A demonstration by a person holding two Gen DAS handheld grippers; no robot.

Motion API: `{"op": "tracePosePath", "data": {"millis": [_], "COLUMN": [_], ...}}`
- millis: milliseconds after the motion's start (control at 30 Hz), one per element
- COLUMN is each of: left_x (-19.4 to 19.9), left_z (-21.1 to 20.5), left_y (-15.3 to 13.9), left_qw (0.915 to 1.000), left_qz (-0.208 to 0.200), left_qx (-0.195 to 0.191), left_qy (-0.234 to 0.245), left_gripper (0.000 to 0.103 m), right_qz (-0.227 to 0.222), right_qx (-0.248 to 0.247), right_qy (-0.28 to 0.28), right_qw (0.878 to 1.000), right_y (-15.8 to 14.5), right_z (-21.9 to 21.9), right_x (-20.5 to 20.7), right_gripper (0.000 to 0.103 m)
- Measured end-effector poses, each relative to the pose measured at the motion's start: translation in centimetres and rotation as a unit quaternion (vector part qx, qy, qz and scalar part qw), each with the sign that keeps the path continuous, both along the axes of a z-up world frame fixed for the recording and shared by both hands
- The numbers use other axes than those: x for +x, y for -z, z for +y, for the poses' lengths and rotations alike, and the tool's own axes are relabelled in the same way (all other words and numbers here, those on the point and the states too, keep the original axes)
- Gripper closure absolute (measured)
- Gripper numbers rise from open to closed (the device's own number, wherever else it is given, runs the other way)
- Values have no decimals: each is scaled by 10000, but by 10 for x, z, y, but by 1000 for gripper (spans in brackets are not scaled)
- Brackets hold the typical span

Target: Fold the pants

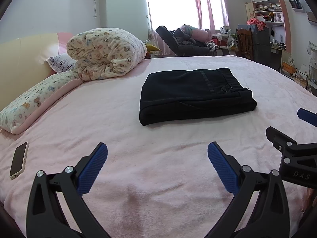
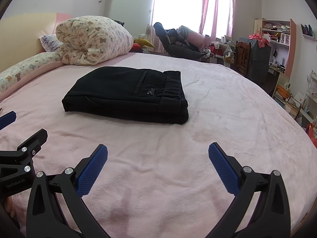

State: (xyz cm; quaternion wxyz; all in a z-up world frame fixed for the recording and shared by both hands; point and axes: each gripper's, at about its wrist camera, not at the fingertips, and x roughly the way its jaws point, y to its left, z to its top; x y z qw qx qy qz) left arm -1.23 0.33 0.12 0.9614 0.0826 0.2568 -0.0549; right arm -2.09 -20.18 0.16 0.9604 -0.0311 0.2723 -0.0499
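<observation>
One pair of black pants [image 1: 195,94] lies folded into a thick rectangle near the middle of a pink bed [image 1: 158,178], waistband turned toward the right side and the folded edges stacked along the near side. Pink blanket shows bare on every side of the bundle, with the widest open stretch running between it and the two grippers.

Both sets of tongs hang above that near stretch, apart from the pants and holding nothing. The left gripper [image 1: 157,166] has its blue pads spread wide; the right gripper [image 2: 158,166] is spread just as wide. In the left view, the right gripper sits close at the right edge; in the right view, the left one sits close at the left edge.

Beyond the pants, a rolled quilt [image 1: 105,53] rests against the headboard side, with a long pillow [image 1: 35,103] along the bed's left margin. A phone [image 1: 19,160] lies flat near the left edge, well apart from the pants. Past the far edge stand a window [image 1: 170,2] with pink curtains and cluttered shelves [image 1: 269,11].
</observation>
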Motion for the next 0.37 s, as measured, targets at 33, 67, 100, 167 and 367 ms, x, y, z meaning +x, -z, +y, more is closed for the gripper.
{"op": "tracePosePath", "data": {"millis": [33,67,100,167,367], "left_x": [0,0,0,0,0], "left_z": [0,-1,-1,-2,-3], "left_y": [0,1,1,1,1], "left_qw": [10000,10000,10000,10000,10000], "left_qz": [3,4,5,5,13], "left_qx": [4,15,23,35,47], "left_qy": [13,26,31,42,56], "left_gripper": [2,2,2,2,2], "right_qz": [-1,-2,-1,-2,1], "right_qx": [-1,-2,-1,-2,4], "right_qy": [1,1,0,1,6], "right_qw": [10000,10000,10000,10000,10000], "right_y": [0,0,0,0,0], "right_z": [0,0,0,0,-1], "right_x": [0,0,0,0,0], "right_gripper": [1,1,1,1,1]}}
